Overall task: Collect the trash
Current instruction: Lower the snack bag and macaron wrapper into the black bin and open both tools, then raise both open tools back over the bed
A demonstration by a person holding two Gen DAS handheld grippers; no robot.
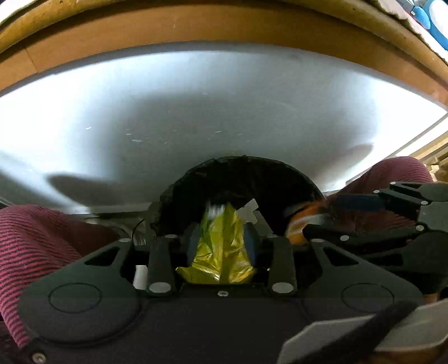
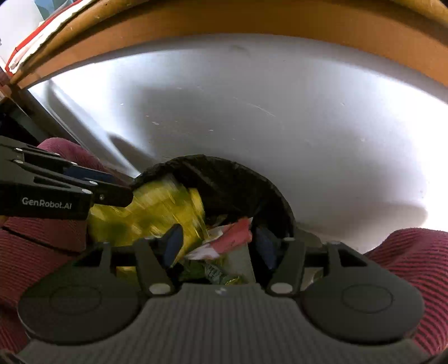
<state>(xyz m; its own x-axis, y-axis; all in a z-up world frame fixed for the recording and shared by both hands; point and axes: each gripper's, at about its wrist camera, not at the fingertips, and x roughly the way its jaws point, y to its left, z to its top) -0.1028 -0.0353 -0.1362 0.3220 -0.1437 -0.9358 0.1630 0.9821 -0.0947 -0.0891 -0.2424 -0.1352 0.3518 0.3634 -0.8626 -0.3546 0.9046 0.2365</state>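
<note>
Nearest the left wrist camera, the left gripper (image 1: 222, 238) points steeply down with a crumpled yellow foil wrapper (image 1: 221, 249) between its blue pads (image 1: 252, 240); the foil fills the gap and touches both pads, so it looks loosely grasped. Its lower end hangs into the mouth of a black trash bag (image 1: 252, 179), which sits at the near edge of a white table (image 1: 196, 106).

In the right wrist view the right gripper (image 2: 219, 246) stands released, its blue pads (image 2: 173, 246) wide apart over the same bag (image 2: 238, 179). A red-and-white wrapper (image 2: 232, 238) lies between them, touching neither that can be seen, with greenish wrappers (image 2: 212, 271) below it in the bag. The yellow wrapper (image 2: 156, 212), blurred, presses close on the left, so the two grippers crowd the opening with little room between.

Striped maroon fabric (image 1: 36, 246) flanks the bag on both sides. Beyond, the tabletop is bare and scuffed up to its far edge, where a brown wooden board (image 1: 196, 25) runs.
</note>
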